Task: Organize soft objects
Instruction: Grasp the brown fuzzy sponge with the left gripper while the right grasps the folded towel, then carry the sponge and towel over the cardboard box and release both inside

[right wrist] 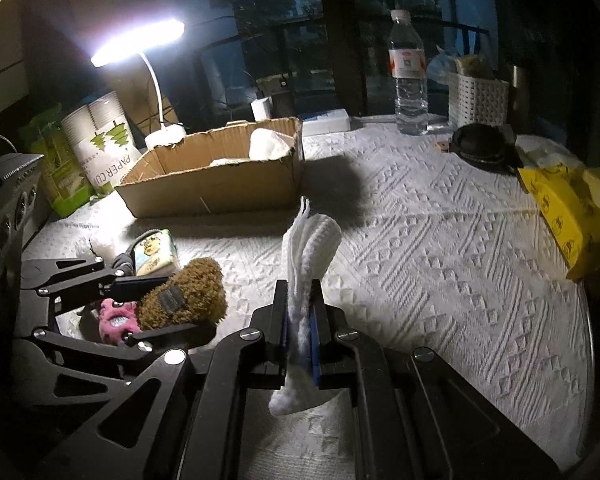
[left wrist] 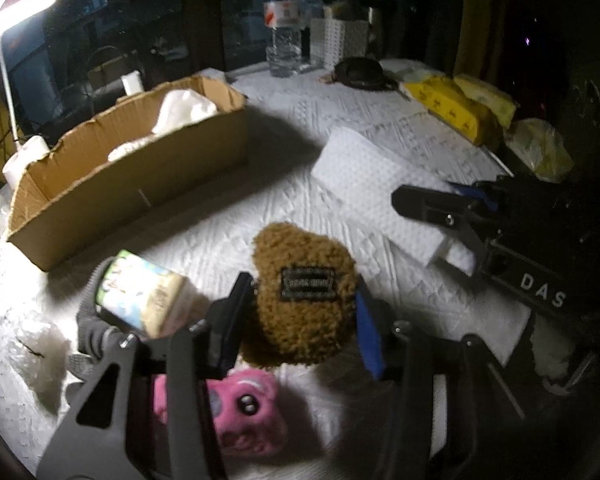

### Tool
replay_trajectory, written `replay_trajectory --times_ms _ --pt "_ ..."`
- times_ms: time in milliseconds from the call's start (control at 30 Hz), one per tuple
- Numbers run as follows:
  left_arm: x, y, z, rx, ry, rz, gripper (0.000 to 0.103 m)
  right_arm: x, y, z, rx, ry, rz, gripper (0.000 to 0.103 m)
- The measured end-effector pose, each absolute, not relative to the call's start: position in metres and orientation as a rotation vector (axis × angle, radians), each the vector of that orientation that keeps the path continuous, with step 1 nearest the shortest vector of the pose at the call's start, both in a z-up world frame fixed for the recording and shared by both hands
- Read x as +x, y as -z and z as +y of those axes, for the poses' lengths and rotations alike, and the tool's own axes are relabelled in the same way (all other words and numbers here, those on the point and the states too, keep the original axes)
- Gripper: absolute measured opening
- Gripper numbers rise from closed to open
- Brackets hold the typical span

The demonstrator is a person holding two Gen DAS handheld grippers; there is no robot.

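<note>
The left gripper (left wrist: 300, 312) has its fingers pressed against the two sides of a brown fuzzy plush (left wrist: 302, 296) bearing a dark sewn label, just above a pink plush toy (left wrist: 244, 412) on the white quilted table cover (left wrist: 260, 208), with a small printed tissue pack (left wrist: 148, 300) beside it. The right gripper (right wrist: 302, 320) is clamped narrow on a folded white cloth (right wrist: 312, 248), which stands up between its pads above the table cover. An open cardboard box (right wrist: 220, 184) holding white soft items sits further back, near the lit desk lamp (right wrist: 138, 42).
</note>
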State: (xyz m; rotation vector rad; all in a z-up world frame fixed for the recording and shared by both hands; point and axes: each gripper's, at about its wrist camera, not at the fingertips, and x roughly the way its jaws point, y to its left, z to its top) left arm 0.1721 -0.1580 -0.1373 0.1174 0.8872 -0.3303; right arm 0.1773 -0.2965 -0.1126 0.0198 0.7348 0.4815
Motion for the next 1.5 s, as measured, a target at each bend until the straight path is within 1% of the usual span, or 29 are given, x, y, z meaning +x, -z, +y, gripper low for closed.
replay_trajectory --times_ms 967,1200,1500 --pt "0.181 0.08 -0.029 -0.044 0.186 0.711 0.049 0.212 0.065 -0.211 -0.093 -0.568 0.68 0.009" --pt "0.194 0.065 -0.004 -0.061 0.139 0.645 0.049 0.228 0.057 -0.197 -0.107 -0.58 0.663 0.009" --pt "0.222 0.06 0.017 -0.083 0.082 0.624 0.049 0.253 0.053 -0.195 -0.049 -0.562 0.641 0.009"
